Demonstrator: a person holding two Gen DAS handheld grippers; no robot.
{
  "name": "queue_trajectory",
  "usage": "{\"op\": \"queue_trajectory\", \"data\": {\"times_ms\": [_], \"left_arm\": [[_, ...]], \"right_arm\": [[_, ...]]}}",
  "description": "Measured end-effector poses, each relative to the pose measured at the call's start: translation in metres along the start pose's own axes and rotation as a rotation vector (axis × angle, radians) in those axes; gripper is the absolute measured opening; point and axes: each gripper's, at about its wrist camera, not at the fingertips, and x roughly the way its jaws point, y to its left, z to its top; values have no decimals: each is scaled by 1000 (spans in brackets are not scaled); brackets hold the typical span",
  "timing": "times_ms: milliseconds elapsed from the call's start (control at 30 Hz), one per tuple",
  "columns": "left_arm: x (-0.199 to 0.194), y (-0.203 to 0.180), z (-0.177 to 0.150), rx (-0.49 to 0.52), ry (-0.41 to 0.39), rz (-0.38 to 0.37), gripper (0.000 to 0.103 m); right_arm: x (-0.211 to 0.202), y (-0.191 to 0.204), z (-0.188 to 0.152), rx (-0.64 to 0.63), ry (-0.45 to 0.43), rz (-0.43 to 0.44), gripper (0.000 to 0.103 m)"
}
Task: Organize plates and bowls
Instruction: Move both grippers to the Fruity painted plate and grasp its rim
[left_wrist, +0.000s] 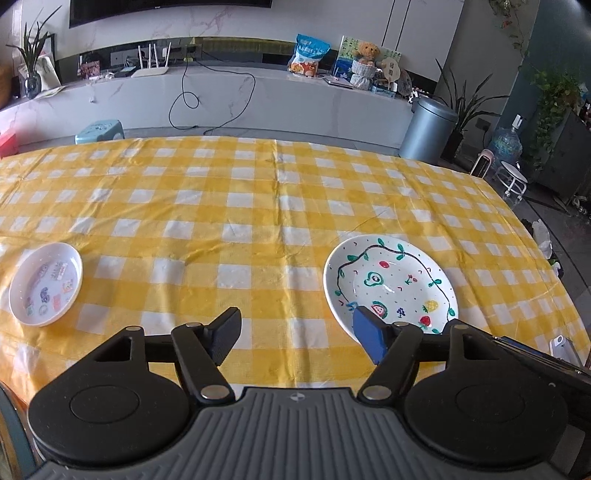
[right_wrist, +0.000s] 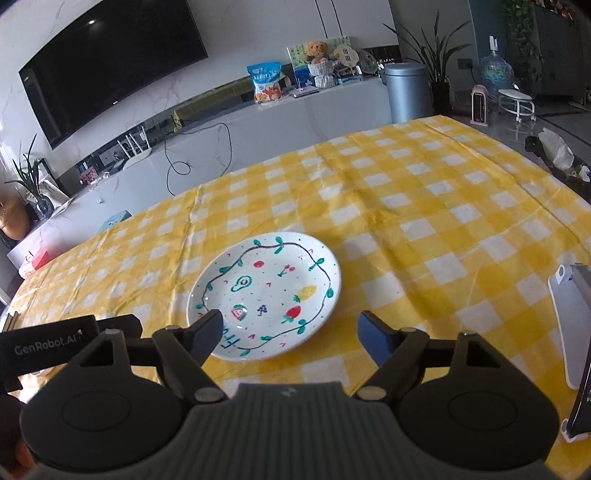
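Although two dishes lie in view, neither is yet gathered or stacked; entries run left to right.

Small dish: a small sticker-printed plate (left_wrist: 45, 283) sits near the left edge of the table, alone and untouched.

Table: yellow-and-white checked tablecloth (left_wrist: 258, 206) covers it; the wide stretch between the two dishes is bare cloth with a few creases.

Left gripper: left gripper (left_wrist: 295, 334) hovers over the near edge, jaws spread wide, nothing between them; its blue right-hand pad overlaps the painted plate's near rim in the picture, contact not certain.

Painted plate: large white fruit-and-vine plate (right_wrist: 264, 295) lies flat toward the near right part of the table, well apart from the small dish.

Right gripper: right gripper (right_wrist: 290, 334) is spread, gripping nothing; its left finger overlaps the plate's near-left rim, while the right one stands beside the plate over cloth.

Right-edge item: a pale stand or device (right_wrist: 570, 325) rests by the near right edge, near the plate but not touching it.

Progress: judged at the start; both dishes are separate, no bowl is seen, nothing lifted.

Remaining: take one dish, bring it to the other, stack.

Obstructions: none on the cloth between dishes; the stand crowds the right side.
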Motion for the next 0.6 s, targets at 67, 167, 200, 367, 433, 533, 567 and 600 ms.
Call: {"op": "queue_trajectory", "data": {"times_ms": [67,167,200,367,433,533,567,600], "left_arm": [[6,-1,1,-19,20,-7,87],[12,-1,1,-42,13,-53,84],[14,-1,1,-50,5,-55,80],[28,0,1,-69,-11,-48,65],[33,0,1,-68,-18,-56,60],[40,0,1,-60,-30,-60,50],[42,0,2,-62,-31,-65,45],[43,1,2,-64,-32,-71,44]], "right_arm": [[4,-8,2,49,6,25,79],[9,-19,4,111,-2,51,79],[12,-22,5,120,-1,56,79],[23,-34,7,170,-8,49,66],[29,-37,8,186,0,47,57],[38,-42,9,213,17,58,43],[41,-42,10,215,21,62,37],[43,-42,10,215,23,62,35]]}}
